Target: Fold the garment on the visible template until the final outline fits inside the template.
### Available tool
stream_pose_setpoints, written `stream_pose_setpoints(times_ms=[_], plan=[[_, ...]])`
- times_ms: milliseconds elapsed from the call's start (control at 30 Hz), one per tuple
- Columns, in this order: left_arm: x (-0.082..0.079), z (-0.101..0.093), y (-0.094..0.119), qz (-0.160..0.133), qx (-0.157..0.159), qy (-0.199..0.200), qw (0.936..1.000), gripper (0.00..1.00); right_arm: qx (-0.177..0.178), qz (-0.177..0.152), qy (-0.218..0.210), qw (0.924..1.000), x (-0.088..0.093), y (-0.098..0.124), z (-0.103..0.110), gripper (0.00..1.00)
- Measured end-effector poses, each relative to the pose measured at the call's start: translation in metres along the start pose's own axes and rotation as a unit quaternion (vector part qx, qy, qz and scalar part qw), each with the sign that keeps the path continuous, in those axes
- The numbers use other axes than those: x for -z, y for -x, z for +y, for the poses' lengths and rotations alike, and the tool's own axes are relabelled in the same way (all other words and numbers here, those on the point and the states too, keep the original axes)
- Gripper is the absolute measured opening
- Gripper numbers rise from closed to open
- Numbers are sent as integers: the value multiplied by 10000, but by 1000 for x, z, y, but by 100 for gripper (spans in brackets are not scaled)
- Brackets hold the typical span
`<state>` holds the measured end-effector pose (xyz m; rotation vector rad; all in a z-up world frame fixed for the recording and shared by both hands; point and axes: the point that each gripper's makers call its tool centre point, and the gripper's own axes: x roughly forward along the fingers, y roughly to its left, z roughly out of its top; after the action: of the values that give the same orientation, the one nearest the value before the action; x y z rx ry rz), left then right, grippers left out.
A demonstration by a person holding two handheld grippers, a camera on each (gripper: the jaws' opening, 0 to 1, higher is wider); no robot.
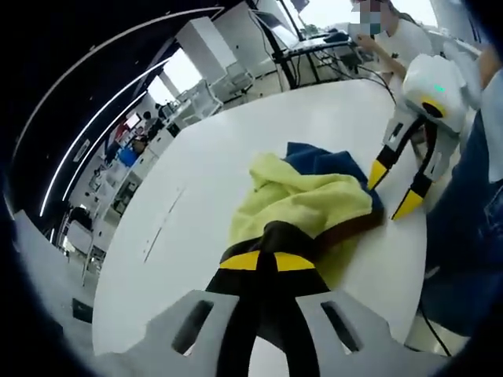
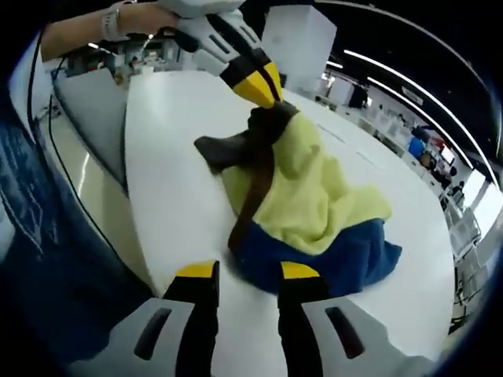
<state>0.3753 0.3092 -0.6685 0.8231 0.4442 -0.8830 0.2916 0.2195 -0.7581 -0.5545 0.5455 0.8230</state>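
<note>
Left gripper [image 1: 267,261] clamping garment [image 1: 314,200], white table [image 1: 236,157]

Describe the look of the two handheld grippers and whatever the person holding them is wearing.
Left gripper: pale grey body with slotted openings, black jaws, yellow tips. Right gripper looks the same; seen from the left gripper view, its white housing carries a green light. The person wears a wrist bracelet and blue jeans.

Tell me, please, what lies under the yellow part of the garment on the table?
Under the yellow part a blue layer and a brown band show, resting on the white table. Anything further beneath, including any template, is covered.
</note>
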Motion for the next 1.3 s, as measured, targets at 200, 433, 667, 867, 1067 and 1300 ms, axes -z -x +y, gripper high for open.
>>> stream_pose_setpoints(times_ms=[200, 433, 667, 867, 1067, 1300], plan=[[2, 0, 1, 34, 15, 22, 10000, 1, 9, 43, 139, 9999, 1, -5, -5, 23], [3, 4, 4, 21, -21, 88, 10000, 1, -24, 24, 218, 9998, 1, -8, -7, 18], [5, 10, 8, 37, -100, 123, 9999, 1, 77, -53, 132, 9999, -3, -6, -15, 9], [9, 12, 10, 61, -132, 198, 9997, 1, 81, -105, -204, 9997, -3, -4, -23, 5], [13, 13, 10, 107, -156, 230, 9996, 1, 230, -261, -325, 9989, -12, 4, -37, 4], [14, 17, 13, 134, -227, 259, 9993, 1, 547, -433, -421, 9967, -28, 19, -72, 4]])
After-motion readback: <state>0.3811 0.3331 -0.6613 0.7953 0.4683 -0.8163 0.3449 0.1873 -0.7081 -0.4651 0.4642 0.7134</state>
